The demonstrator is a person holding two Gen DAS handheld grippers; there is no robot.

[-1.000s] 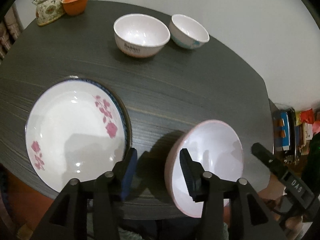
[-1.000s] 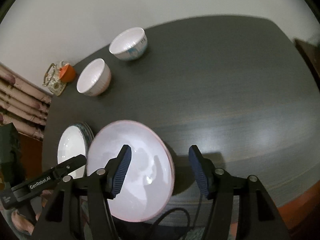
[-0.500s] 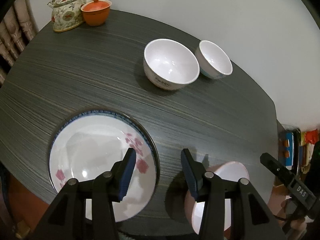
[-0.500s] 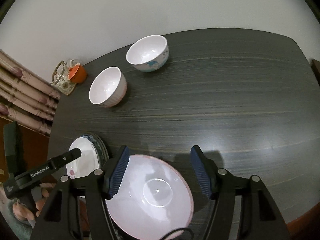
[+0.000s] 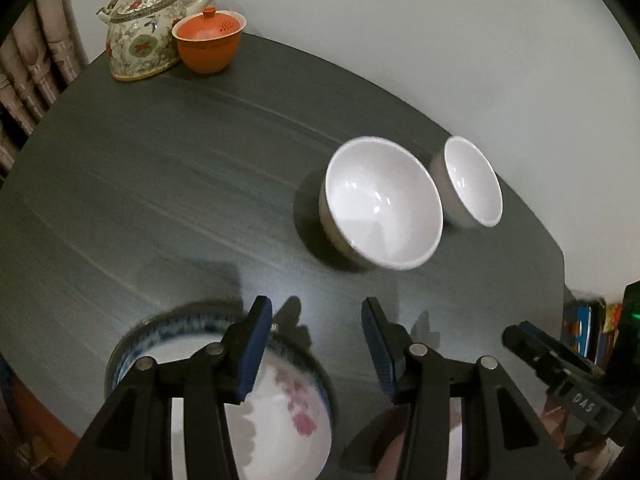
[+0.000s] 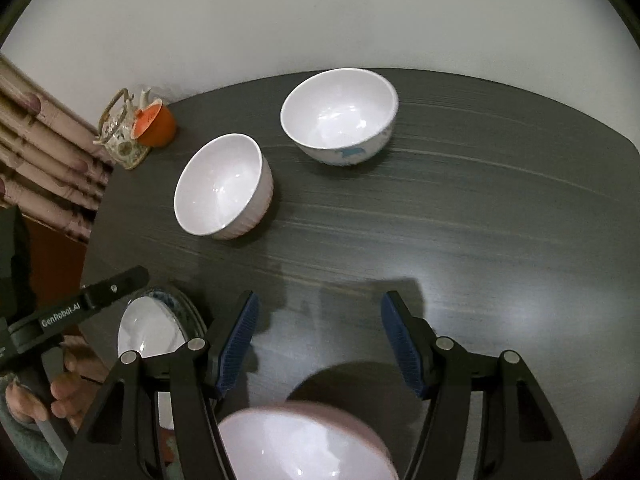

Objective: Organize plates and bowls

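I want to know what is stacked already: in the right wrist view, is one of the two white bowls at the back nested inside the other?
No, the ribbed white bowl and the blue-patterned bowl stand apart on the table.

Dark wood-grain surface (image 6: 460, 220) against a plain white wall (image 6: 320, 16); patterned curtain (image 6: 44, 148) at nine o'clock.

The pink-rimmed white bowl (image 6: 304, 446) is chopped off by the bottom edge of the right wrist view and pretty smeared. In the left wrist view, the blue-rimmed white plate with pink flowers (image 5: 280, 404) sits half behind the left tongs (image 5: 316, 346), blurry too. Can't make out the pattern on the floral ceramic teapot (image 6: 120, 136) in the right wrist view, way too small.
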